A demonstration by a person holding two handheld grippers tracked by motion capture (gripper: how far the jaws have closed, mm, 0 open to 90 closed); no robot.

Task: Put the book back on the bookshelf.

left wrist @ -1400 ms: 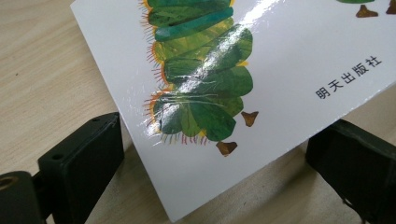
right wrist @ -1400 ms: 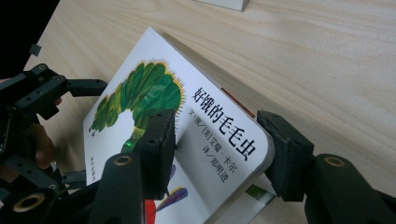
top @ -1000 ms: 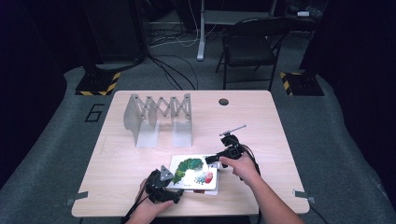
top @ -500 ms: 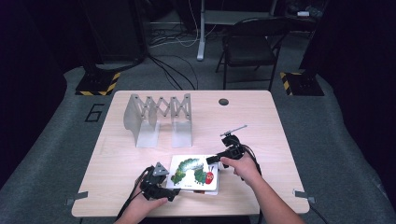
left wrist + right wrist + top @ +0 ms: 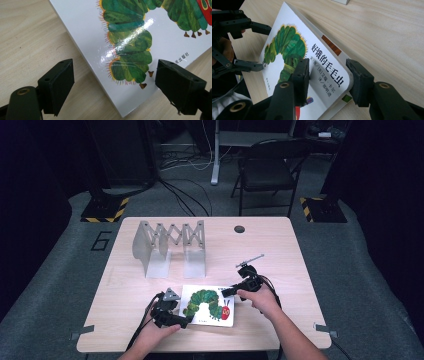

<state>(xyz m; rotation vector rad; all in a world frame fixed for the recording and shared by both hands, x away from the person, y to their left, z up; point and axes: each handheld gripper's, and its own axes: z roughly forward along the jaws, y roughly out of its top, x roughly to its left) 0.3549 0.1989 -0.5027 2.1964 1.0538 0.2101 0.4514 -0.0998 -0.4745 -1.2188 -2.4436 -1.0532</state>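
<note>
Right gripper view shows the right gripper (image 5: 327,75) closing its jaws on the top corner of the picture book (image 5: 294,57), one pad on the cover, one at the edge. High view has the book (image 5: 209,305) lying near the table's (image 5: 280,245) front edge, the left gripper (image 5: 172,316) spread wide at its left corner, grasping nothing.

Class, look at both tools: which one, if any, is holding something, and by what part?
The right tool has just been closing on the book at its spine-side corner, lifting that edge. The left tool is open around the opposite corner, holding nothing.
</note>
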